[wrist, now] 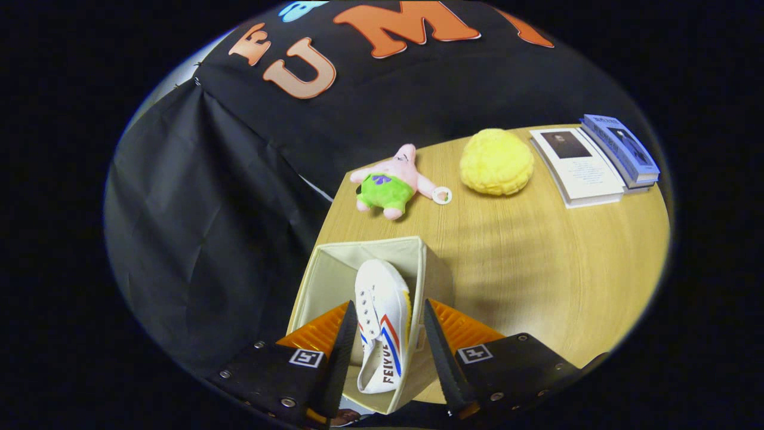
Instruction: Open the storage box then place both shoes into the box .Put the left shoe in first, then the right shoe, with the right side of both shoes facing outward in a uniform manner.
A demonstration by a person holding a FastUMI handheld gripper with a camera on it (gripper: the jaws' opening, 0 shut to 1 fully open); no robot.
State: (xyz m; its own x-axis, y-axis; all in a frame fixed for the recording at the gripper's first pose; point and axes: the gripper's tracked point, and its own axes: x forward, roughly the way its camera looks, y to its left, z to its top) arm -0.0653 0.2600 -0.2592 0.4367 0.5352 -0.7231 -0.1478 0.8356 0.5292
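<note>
The counter [525,263] carries books, a yellow cushion and a plush toy well beyond my work. At its near corner stands the box [334,275], open, with one shoe [382,322] lying on its side in it, toe away from me, striped side up. My claw [385,352] hangs over it, fingers apart, one on each side of the shoe and neither pressing it. I judge this shoe is placed; best lift straight up so I don't drag it, then go for the other shoe

Shoe [382,322] inside storage box [325,280]
</note>
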